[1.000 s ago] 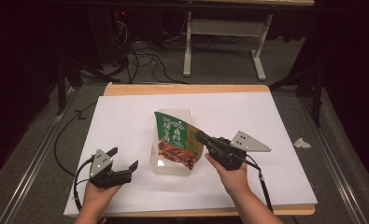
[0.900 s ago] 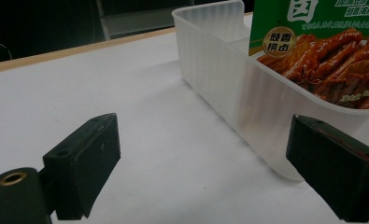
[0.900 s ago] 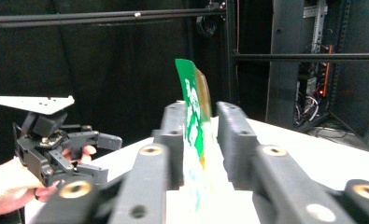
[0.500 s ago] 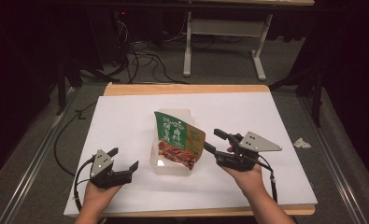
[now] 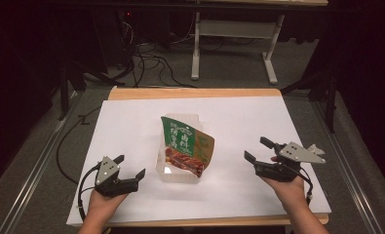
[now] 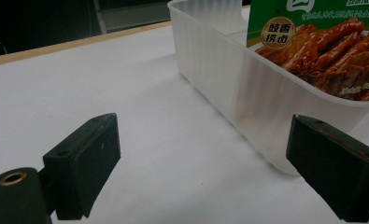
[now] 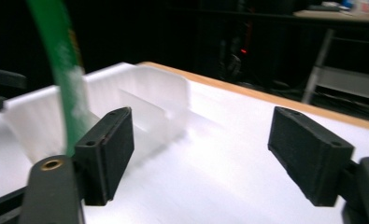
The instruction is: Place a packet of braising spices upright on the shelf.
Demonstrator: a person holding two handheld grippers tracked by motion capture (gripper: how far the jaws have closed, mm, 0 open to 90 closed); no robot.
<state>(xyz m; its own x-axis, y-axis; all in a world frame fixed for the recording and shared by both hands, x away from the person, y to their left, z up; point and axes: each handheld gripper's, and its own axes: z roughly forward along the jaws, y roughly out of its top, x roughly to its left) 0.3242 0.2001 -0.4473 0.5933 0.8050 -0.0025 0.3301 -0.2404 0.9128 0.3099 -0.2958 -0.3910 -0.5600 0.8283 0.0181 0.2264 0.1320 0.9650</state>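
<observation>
Clear plastic tub (image 5: 179, 171), rectangular w/ ribbed translucent walls, sits on white sheet approx mid-table, slightly left of centre, long axis running near-to-far. An inner divider wall shows at its far end in right gripper view (image 7: 140, 100). Snack pouch (image 5: 187, 146) stands in the tub, leaning right so its top right corner overhangs tub's right rim. Pouch: green upper part w/ white characters and a round dark badge, lower part printed w/ glossy red-brown braised meat pieces; left gripper view shows print close up (image 6: 322, 46), lower edge down inside tub (image 6: 229, 79). Pouch edge-on is thin green strip in right gripper view (image 7: 63, 60).
</observation>
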